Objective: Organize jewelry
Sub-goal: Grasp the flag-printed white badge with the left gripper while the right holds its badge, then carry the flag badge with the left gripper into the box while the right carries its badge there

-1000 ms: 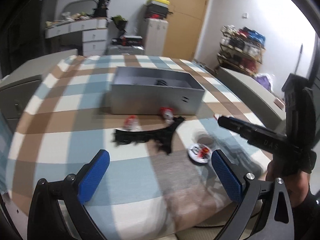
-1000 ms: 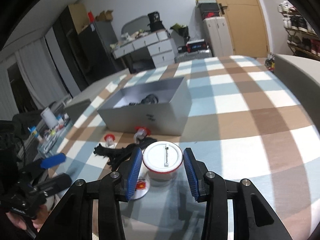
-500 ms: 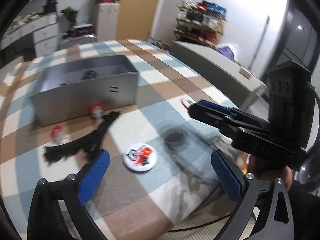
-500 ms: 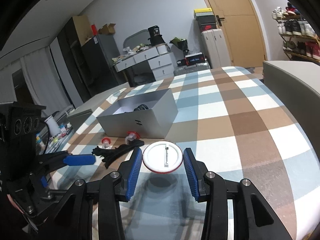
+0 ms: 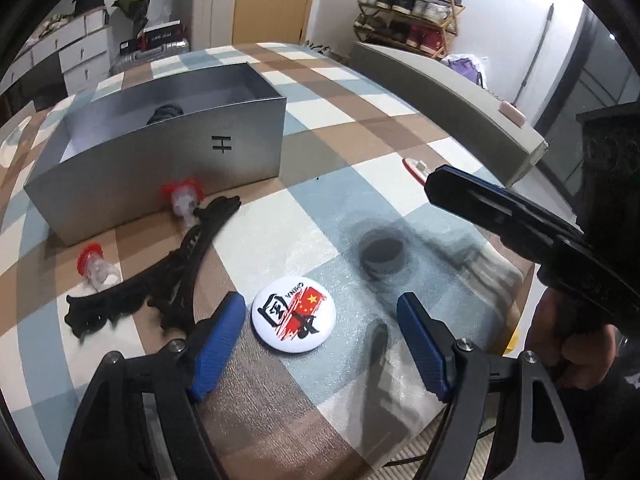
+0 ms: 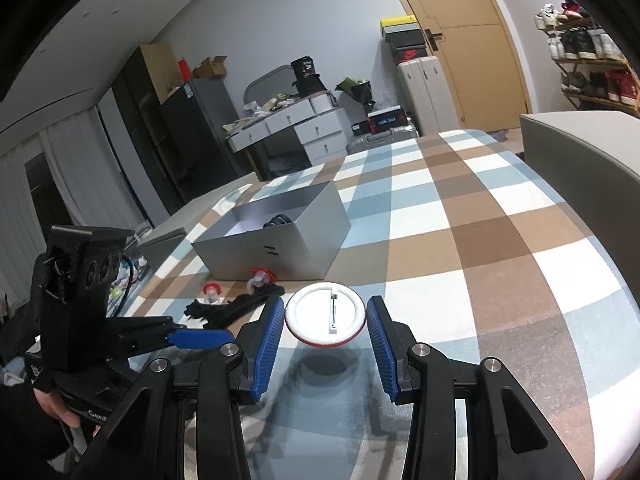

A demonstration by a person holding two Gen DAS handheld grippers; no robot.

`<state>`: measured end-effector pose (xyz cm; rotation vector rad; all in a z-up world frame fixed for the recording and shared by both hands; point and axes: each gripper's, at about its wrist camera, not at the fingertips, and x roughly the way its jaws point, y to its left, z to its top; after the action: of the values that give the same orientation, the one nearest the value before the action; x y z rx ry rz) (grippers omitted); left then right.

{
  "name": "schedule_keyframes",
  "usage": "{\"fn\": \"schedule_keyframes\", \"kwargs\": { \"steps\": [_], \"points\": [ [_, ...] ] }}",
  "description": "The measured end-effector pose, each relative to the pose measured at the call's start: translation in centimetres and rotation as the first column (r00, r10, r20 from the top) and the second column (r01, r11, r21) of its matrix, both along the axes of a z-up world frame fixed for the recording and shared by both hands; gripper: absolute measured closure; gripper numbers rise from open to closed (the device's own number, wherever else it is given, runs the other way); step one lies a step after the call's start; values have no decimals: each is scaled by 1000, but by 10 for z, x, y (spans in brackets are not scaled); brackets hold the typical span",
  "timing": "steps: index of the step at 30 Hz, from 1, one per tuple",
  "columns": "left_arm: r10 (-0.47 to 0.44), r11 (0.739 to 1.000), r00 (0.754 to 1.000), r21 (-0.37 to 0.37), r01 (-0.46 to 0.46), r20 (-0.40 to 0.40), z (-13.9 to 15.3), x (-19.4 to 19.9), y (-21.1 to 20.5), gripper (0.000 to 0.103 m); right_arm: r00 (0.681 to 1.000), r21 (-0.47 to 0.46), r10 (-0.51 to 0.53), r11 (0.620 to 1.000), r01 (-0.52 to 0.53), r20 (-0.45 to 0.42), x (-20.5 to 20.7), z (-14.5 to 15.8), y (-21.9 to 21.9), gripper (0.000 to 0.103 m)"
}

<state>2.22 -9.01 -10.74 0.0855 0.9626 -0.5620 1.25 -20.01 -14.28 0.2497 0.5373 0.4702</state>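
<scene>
- Badge (image 6: pixel 326 316) clamped in right gripper (image 6: pixel 326 322), pin-back up, pin lengthwise between the jaws, above bare cloth
- Left gripper (image 5: pixel 320 330) closing, straddles second badge (image 5: pixel 292 320), pads apart from it

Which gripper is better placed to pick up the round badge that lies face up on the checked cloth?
The left gripper. Its jaws, which have just been closing, stand on either side of the face-up badge without pressing on it. The right gripper is shut on another badge, held above the cloth.
</scene>
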Motion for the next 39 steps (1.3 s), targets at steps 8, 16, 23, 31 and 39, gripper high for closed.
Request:
{"fn": "schedule_keyframes", "kwargs": {
  "steps": [8,16,23,31,39],
  "points": [
    [2,992,999,125,-9,53,-1,0,-4,66,1000,-18,-12,1000,12,-14,1,-2,1,61],
    [-14,992,999,124,7,50,2,-1,-3,66,995,-101,-62,993,54,-81,6,-3,11,61],
    [31,998,996,56,-36,87,24,-2,15,66,995,-169,-87,983,77,-56,3,9,20,61],
    [62,998,984,11,-64,166,54,-2,32,66,997,-207,-71,976,66,-19,3,32,37,61],
    [148,989,966,-30,-145,210,70,21,59,66,1000,-252,-8,968,13,22,25,56,67,61]
  ]
}}
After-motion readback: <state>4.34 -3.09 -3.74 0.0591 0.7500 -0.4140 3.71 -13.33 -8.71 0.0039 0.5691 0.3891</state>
